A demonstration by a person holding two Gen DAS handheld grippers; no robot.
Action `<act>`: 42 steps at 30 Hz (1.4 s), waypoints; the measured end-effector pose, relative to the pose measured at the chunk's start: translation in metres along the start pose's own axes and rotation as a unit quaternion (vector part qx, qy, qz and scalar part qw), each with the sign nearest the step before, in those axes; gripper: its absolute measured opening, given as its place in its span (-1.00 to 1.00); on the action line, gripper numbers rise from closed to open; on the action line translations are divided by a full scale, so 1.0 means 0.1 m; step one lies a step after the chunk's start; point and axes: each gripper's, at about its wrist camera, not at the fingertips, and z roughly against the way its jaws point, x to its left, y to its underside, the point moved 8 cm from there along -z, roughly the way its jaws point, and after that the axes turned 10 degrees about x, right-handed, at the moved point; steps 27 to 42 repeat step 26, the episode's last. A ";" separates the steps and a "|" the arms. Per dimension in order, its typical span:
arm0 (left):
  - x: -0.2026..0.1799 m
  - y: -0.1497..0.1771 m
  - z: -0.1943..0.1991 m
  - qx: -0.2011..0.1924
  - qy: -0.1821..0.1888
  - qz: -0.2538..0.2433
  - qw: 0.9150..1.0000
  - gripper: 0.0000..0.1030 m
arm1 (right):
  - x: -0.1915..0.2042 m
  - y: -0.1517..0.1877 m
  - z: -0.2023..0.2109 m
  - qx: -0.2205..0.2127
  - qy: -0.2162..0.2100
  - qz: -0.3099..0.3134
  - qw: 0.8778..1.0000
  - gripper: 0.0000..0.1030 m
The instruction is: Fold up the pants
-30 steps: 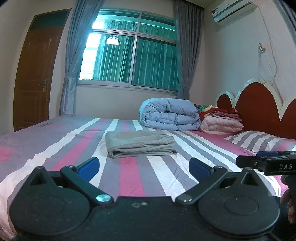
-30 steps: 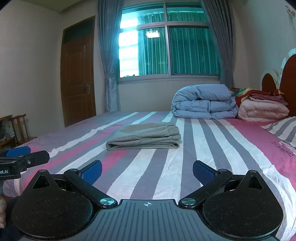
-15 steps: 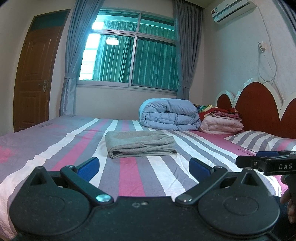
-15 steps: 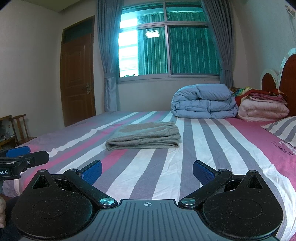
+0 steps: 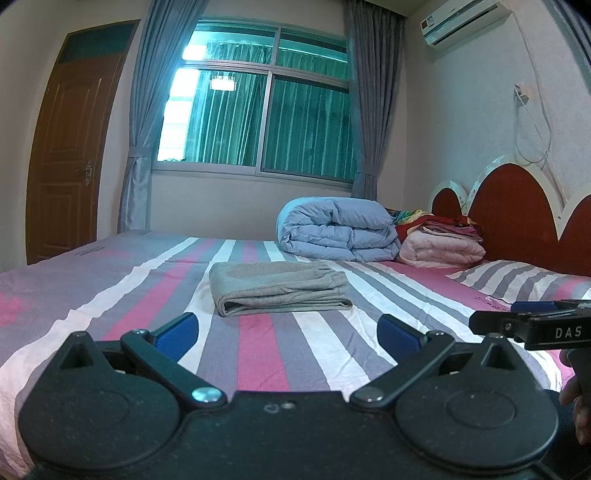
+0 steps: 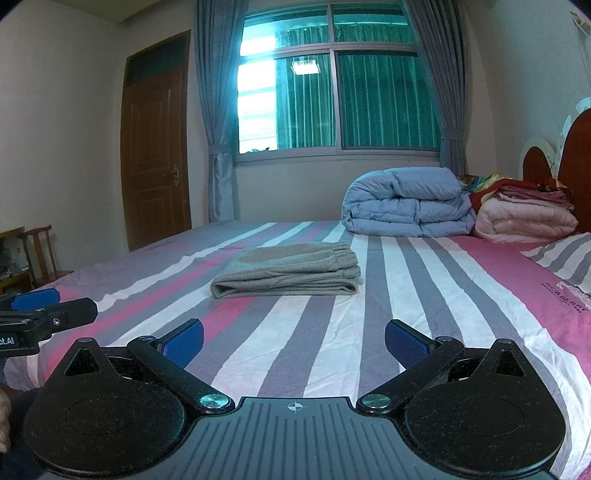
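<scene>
- Right wrist view: chair (image 6: 38,251) at left edge; left wrist view: AC (image 5: 463,20) upper right.
- Pants (image 5: 279,293) folded mid-frame on bed (image 5: 110,280).
- Left gripper (image 5: 288,332) and right gripper (image 6: 293,341) both wide, empty, level, short of pants.

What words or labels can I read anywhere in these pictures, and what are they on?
"DAS": white letters on the black body of the right gripper, seen in the left wrist view.
"AI": the end of a cut-off label on the left gripper, at the edge of the right wrist view.
Dark print on the bed sheet: too blurred to read.
Air conditioner badge: too small to read.
</scene>
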 end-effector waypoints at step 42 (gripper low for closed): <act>0.06 -0.01 -0.01 -0.008 0.011 -0.009 1.000 0.88 | -0.02 0.01 0.01 0.000 -0.001 0.002 1.000 1.00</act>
